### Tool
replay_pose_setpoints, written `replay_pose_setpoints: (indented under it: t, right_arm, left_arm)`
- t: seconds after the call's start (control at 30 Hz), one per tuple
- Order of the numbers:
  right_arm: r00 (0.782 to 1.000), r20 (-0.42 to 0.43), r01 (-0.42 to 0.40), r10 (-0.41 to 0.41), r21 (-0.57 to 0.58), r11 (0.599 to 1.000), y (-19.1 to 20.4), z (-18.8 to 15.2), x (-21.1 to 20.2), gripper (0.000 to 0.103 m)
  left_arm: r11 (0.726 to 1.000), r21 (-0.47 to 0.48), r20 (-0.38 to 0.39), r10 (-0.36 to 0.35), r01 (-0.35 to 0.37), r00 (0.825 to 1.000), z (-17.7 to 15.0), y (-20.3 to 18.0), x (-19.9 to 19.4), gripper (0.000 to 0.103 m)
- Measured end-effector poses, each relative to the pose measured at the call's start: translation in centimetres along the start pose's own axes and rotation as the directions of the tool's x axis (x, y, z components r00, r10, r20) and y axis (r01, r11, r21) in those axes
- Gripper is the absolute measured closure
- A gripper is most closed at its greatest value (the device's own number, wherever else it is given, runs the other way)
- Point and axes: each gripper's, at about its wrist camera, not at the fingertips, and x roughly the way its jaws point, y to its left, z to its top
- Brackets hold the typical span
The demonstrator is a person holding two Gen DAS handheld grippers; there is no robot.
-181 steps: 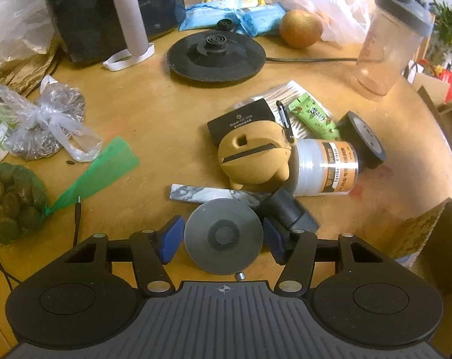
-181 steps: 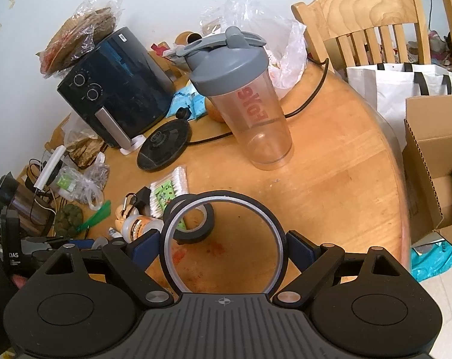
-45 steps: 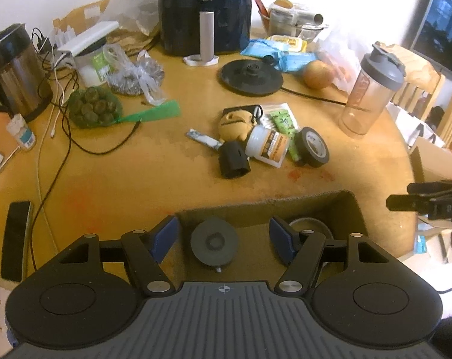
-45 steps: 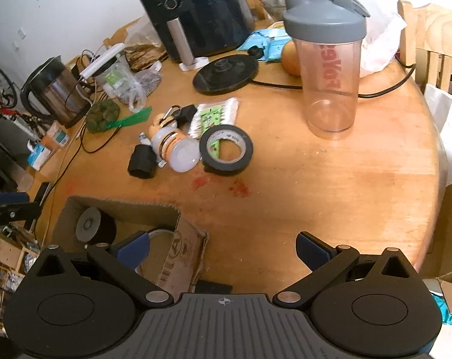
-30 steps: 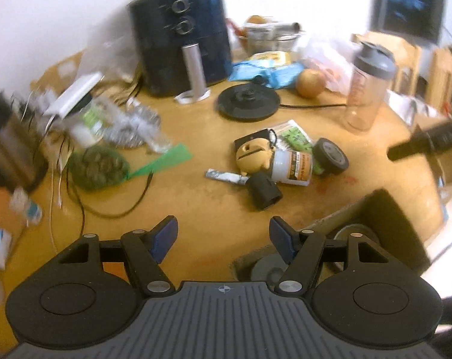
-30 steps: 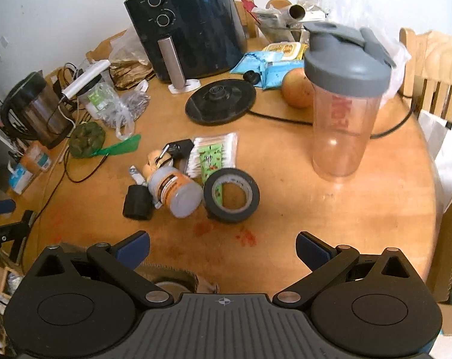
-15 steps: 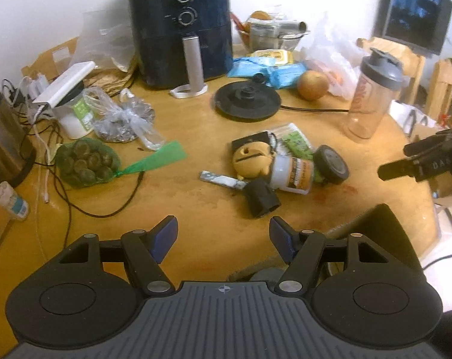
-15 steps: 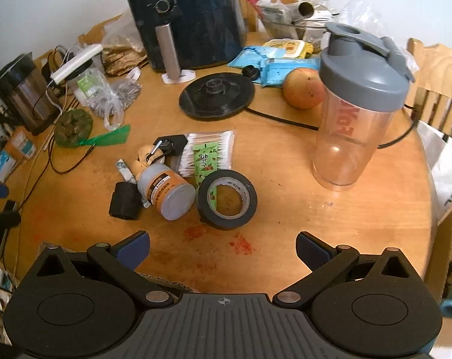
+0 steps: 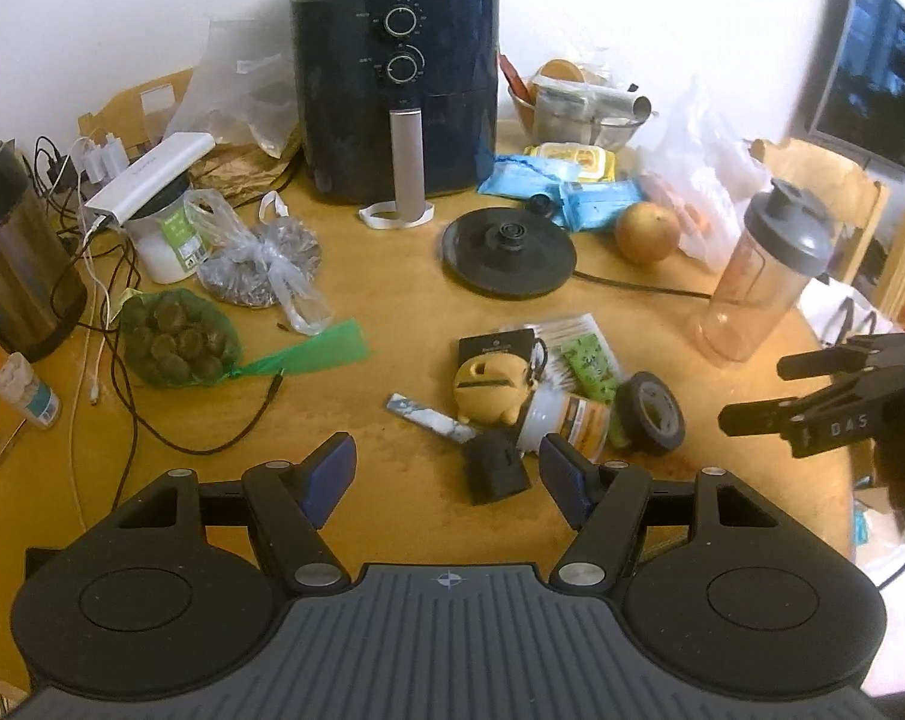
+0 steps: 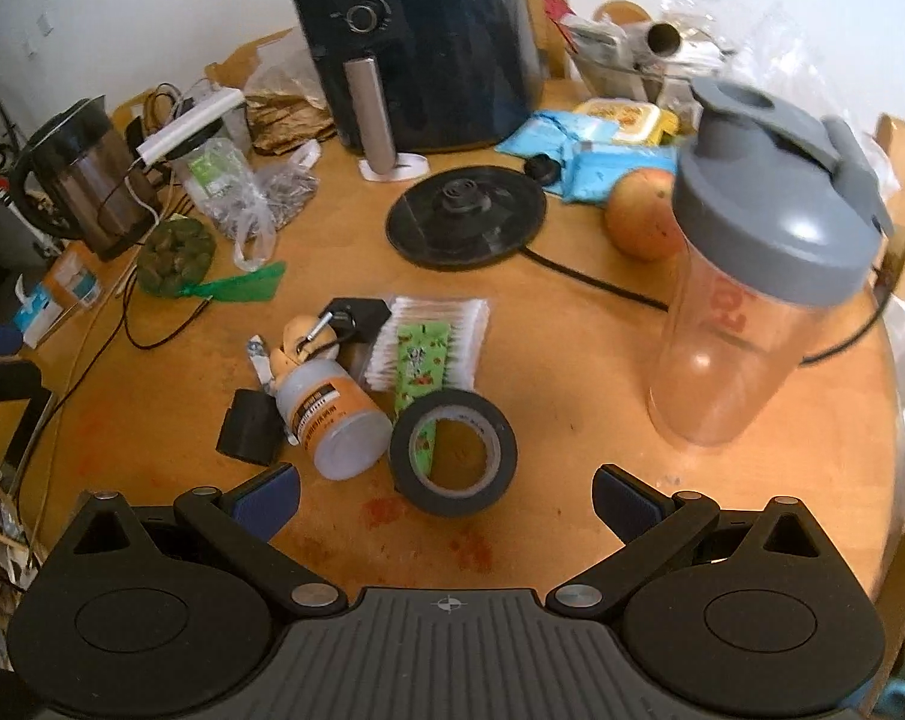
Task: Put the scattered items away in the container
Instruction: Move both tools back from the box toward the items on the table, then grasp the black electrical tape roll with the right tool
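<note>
Both grippers empty w/ fingers spread: left gripper (image 9: 446, 471) above black adapter (image 9: 493, 467), right gripper (image 10: 446, 501) near black tape roll (image 10: 453, 451) (pill bottle (image 10: 331, 420) touching its left).

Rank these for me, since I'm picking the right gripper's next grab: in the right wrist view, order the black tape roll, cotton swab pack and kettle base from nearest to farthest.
From the right gripper:
1. Black tape roll, just ahead.
2. Cotton swab pack, behind the roll.
3. Kettle base, far back near the air fryer.
</note>
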Motion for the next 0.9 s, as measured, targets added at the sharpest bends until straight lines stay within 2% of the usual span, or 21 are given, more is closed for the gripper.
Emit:
replay_pose_setpoints:
  t: [0.17, 0.4, 0.9]
  right_arm:
    - [1.000, -0.002, -0.012, 0.012, -0.010, 1.000, 0.2, 0.2, 0.7, 0.000]
    - [0.999, -0.022, -0.028, 0.027, -0.028, 0.999, 0.0, -0.4, 2.5, 0.000]
    - [0.999, -0.016, -0.046, 0.047, 0.059, 0.997, -1.3, -1.0, 6.3, 0.000]
  left_arm:
    - [1.000, 0.000, -0.012, -0.010, 0.010, 1.000, 0.2, -0.1, 0.0, 0.036]
    - [0.994, -0.059, -0.019, -0.094, 0.093, 0.995, -0.1, 0.8, 0.4, 0.035]
    - [0.985, -0.140, -0.076, -0.116, 0.105, 0.990, -0.8, 2.9, 2.0, 0.035]
